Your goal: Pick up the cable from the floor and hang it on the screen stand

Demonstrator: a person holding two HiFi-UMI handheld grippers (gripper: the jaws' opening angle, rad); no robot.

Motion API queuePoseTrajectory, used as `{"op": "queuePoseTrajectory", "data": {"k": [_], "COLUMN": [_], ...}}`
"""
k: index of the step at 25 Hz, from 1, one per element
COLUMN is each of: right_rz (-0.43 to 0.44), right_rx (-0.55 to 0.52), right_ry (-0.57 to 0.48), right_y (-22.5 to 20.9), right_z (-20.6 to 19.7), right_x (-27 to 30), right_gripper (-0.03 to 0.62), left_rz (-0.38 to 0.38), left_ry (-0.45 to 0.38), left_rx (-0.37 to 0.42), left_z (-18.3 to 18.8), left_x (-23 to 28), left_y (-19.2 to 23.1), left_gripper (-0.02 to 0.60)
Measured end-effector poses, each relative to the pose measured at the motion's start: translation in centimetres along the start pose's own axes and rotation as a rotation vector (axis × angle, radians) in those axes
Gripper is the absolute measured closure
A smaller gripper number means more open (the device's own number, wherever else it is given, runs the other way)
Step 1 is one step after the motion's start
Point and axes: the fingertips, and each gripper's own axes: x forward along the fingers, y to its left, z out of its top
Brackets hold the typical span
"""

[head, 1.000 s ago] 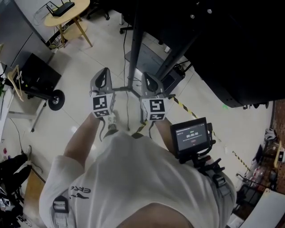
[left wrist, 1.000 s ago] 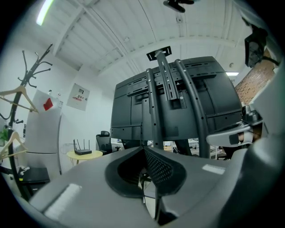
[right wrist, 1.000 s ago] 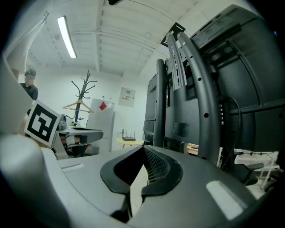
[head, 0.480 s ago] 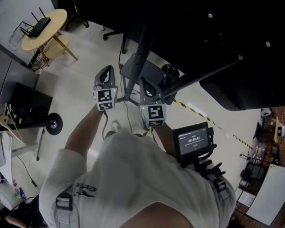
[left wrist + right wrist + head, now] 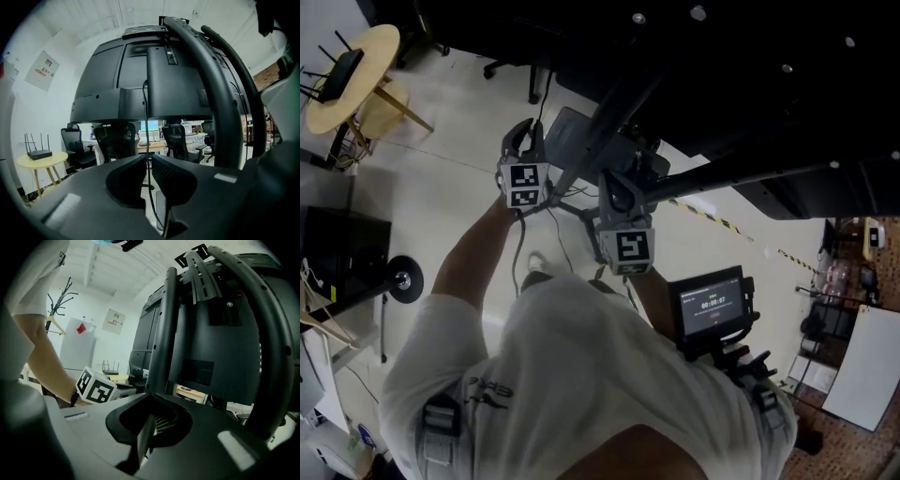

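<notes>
The black screen stand rises in front of me, its pole (image 5: 609,122) under the dark screen. The left gripper view shows the stand as a curved tube (image 5: 220,93) beside the screen's back (image 5: 136,84). A thin black cable (image 5: 146,122) runs down from the screen through my left gripper (image 5: 149,156). Those jaws pinch it and are opening. In the head view the left gripper (image 5: 523,155) is raised beside the pole. The cable (image 5: 565,204) stretches across to my right gripper (image 5: 617,195). The right gripper (image 5: 150,397) is shut close to the pole (image 5: 164,333); the cable is hidden there.
A round wooden table (image 5: 347,66) with a router stands at the far left. Office chairs (image 5: 112,140) sit behind the screen. A wheeled base (image 5: 398,279) lies at the left, and striped tape (image 5: 712,220) crosses the floor. A small display (image 5: 712,305) rides on my right forearm.
Both grippers have risen and moved closer under the screen, carrying the cable up with them. The left gripper now sits right beside the pole.
</notes>
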Motion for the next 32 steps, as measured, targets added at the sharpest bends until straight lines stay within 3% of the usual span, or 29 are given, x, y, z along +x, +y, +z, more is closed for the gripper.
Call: {"op": "queuePoseTrajectory", "data": {"k": [8, 18, 26, 32], "right_rz": [-0.063, -0.104, -0.106, -0.111], "right_rx": [-0.001, 0.012, -0.002, -0.005], "right_ry": [0.042, 0.068, 0.118, 0.141], "right_y": [-1.6, -2.9, -3.8, -3.9], "right_z": [-0.9, -2.4, -3.5, -4.2], "right_x": [-0.5, -1.2, -2.3, -2.8], "right_gripper": [0.58, 0.58, 0.58, 0.58], "left_rz": [-0.06, -0.082, -0.078, -0.06], "left_ry": [0.085, 0.169, 0.208, 0.221], "left_rx": [0.048, 0.099, 0.087, 0.059], "left_z": [-3.1, -7.4, -9.9, -11.4], "left_x": [4.6, 6.1, 6.4, 6.4], "left_y": [-0.7, -1.2, -2.1, -2.0], "left_gripper": [0.469, 0.468, 0.476, 0.522]}}
